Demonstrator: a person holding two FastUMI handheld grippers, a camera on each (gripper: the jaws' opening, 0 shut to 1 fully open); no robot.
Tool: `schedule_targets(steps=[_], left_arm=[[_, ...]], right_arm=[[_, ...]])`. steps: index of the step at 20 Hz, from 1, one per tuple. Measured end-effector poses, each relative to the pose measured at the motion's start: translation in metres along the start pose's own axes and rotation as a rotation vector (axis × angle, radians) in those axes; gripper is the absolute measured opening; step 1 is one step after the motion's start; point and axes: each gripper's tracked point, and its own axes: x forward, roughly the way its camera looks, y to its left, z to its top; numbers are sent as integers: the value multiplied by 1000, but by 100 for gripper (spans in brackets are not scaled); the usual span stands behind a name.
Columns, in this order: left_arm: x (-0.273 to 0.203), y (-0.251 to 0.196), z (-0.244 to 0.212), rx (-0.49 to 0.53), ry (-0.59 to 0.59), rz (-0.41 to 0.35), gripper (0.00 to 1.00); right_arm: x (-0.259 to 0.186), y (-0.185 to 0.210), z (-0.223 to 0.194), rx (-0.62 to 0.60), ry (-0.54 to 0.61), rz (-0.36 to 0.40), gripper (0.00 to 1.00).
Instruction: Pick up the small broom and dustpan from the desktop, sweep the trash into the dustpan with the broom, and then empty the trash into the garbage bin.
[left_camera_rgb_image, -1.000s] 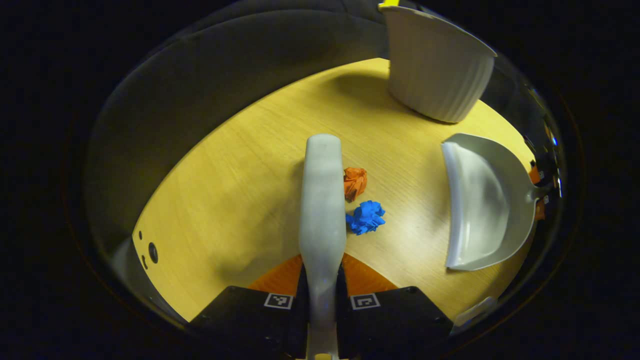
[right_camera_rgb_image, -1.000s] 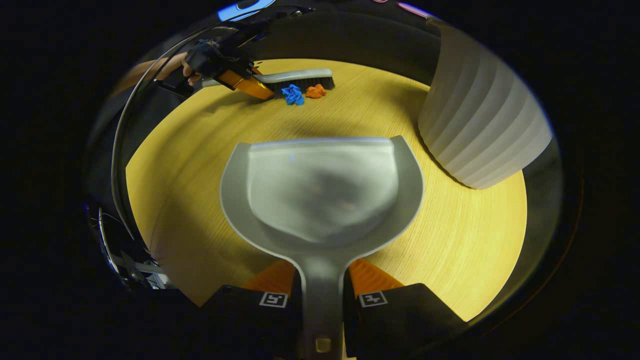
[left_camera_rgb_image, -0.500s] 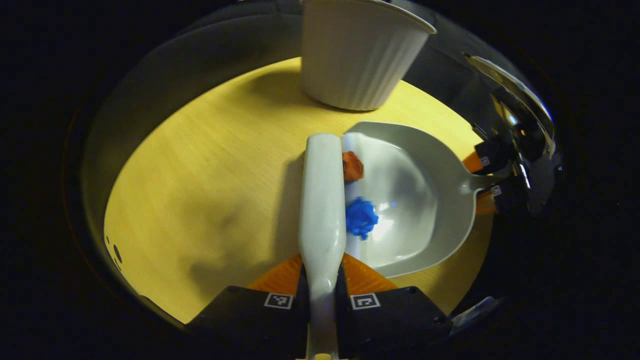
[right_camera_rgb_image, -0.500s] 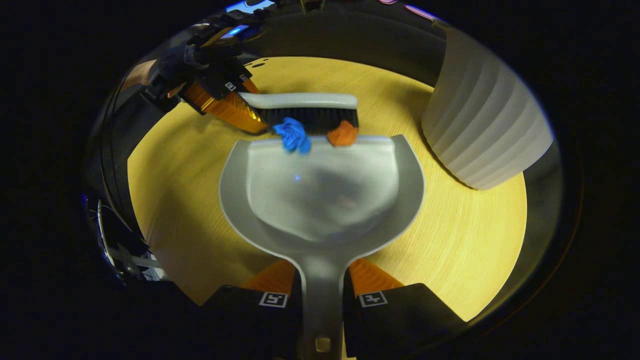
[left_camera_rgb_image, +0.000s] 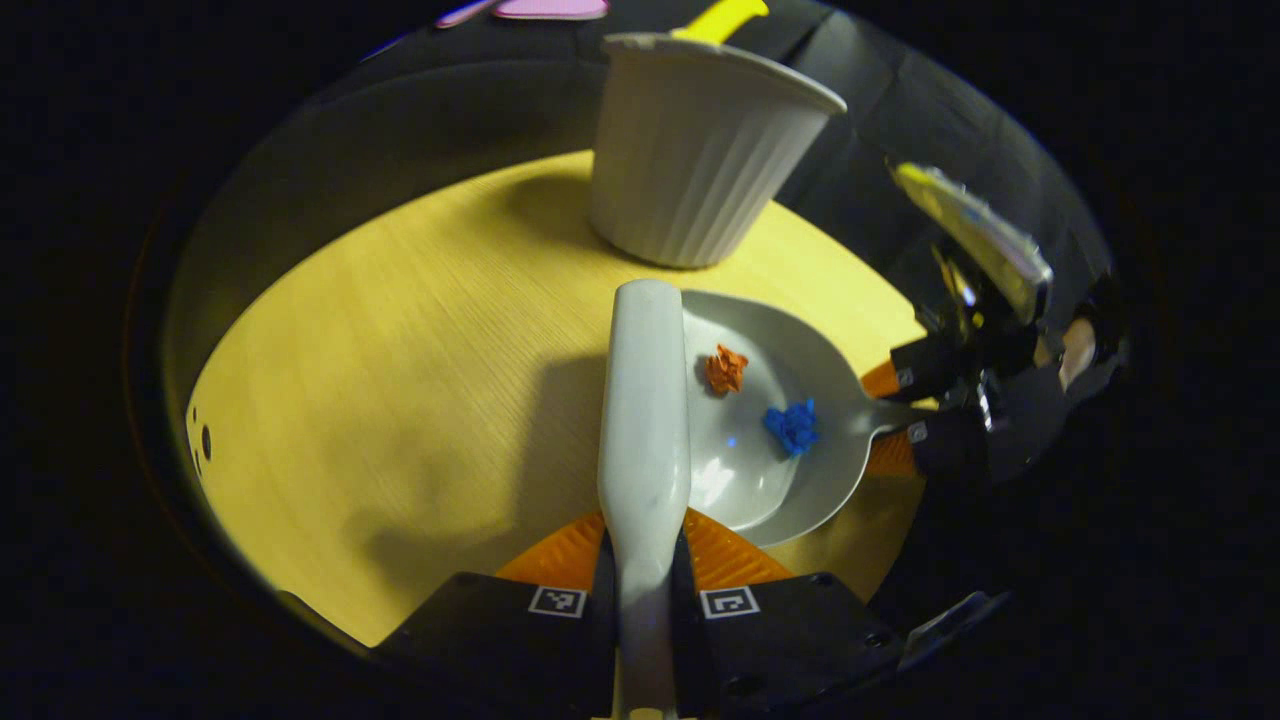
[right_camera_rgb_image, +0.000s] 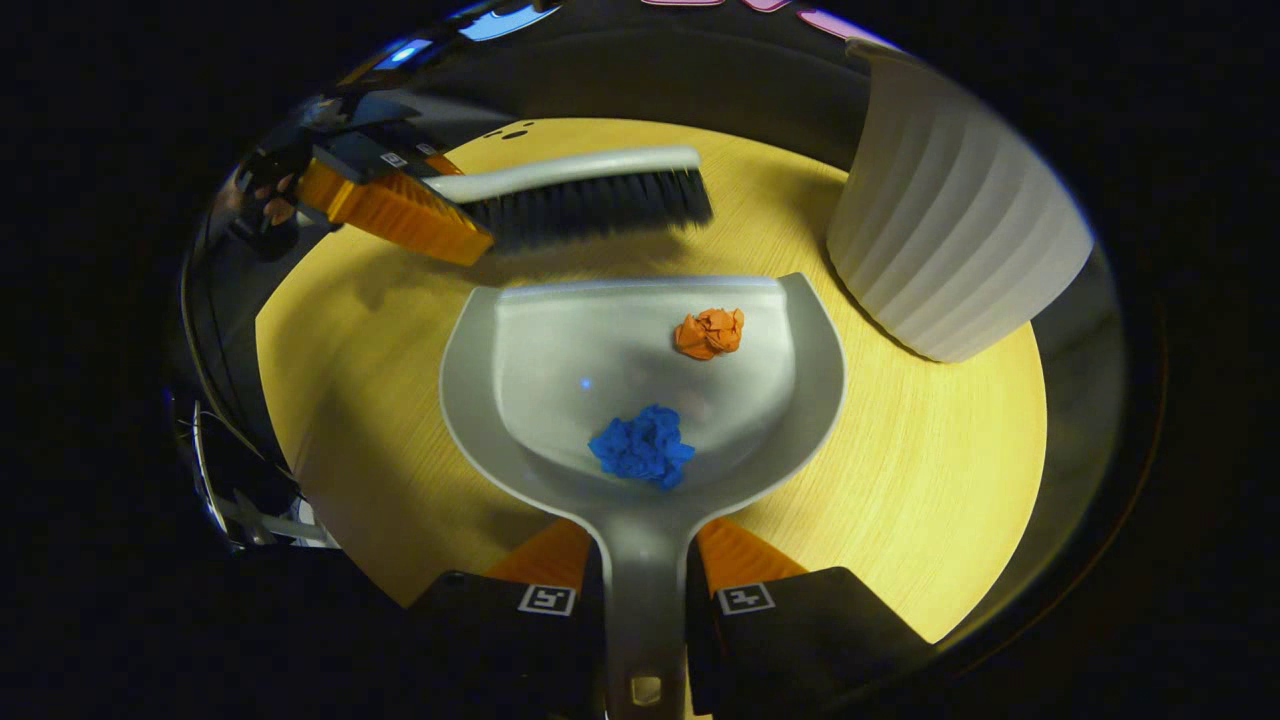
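Note:
My left gripper (left_camera_rgb_image: 645, 548) is shut on the handle of the small grey broom (left_camera_rgb_image: 645, 400), whose head reaches out over the dustpan's open lip. In the right gripper view the broom (right_camera_rgb_image: 590, 195) with its dark bristles sits just beyond that lip, held by the left gripper (right_camera_rgb_image: 400, 205). My right gripper (right_camera_rgb_image: 645, 552) is shut on the handle of the grey dustpan (right_camera_rgb_image: 540, 350), which rests on the wooden table. Inside the pan lie an orange paper wad (right_camera_rgb_image: 710, 332) and a blue paper wad (right_camera_rgb_image: 642, 446), also seen as the orange wad (left_camera_rgb_image: 726, 368) and blue wad (left_camera_rgb_image: 793, 426).
A white ribbed garbage bin (right_camera_rgb_image: 950, 230) stands on the round wooden table (right_camera_rgb_image: 900, 450) just right of the dustpan; in the left gripper view the bin (left_camera_rgb_image: 700, 150) is straight ahead. A hand (left_camera_rgb_image: 1078, 345) holds the right gripper (left_camera_rgb_image: 900, 410).
The broom swept the orange and blue wads over the lip into the dustpan, then drew back from the lip. The blue wad slid deep toward the handle. The dustpan stayed put.

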Motion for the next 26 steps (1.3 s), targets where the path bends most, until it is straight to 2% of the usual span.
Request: schedule_targets(steps=[2, 3, 4, 5, 6, 9, 12, 13, 14, 15, 16, 19, 21, 22, 26], left_arm=[[-18, 10, -1, -71, -53, 63, 27], [-27, 13, -3, -110, -78, 87, 27], [-32, 17, -14, -144, -101, 112, 26], [-40, 23, -24, -175, -122, 139, 27], [-45, 32, -37, -207, -143, 166, 27], [-58, 57, -75, -308, -187, 208, 27], [-47, 90, -115, -349, -206, 238, 27], [-40, 96, -128, -364, -203, 241, 27], [-33, 99, -141, -373, -203, 241, 27], [-25, 100, -155, -377, -198, 236, 27], [-14, 98, -168, -374, -192, 233, 27], [27, 85, -193, -351, -165, 206, 25], [27, 71, -192, -335, -160, 163, 27], [20, 65, -190, -324, -157, 157, 27], [24, 53, -199, -321, -152, 140, 27]], right_arm=[[0, 1, 3, 12, -11, 0, 41], [1, 1, 3, 14, -18, -5, 36], [1, 1, 4, 17, -26, -10, 41], [1, 0, 4, 22, -34, -15, 41], [-1, 0, 6, 26, -43, -22, 36], [-4, -3, 7, -3, -53, -59, 36], [-2, -3, 8, -6, -60, -63, 36], [0, -3, 7, 7, -60, -61, 36], [0, -2, 9, 23, -63, -65, 41], [0, 0, 9, 38, -72, -71, 36], [-1, 1, 10, 48, -81, -84, 41], [-2, 5, 12, 49, -93, -98, 36], [-3, 6, 13, 72, -103, -68, 32], [-3, 6, 14, 89, -107, -54, 36], [0, 5, 17, 140, -151, -58, 36]])
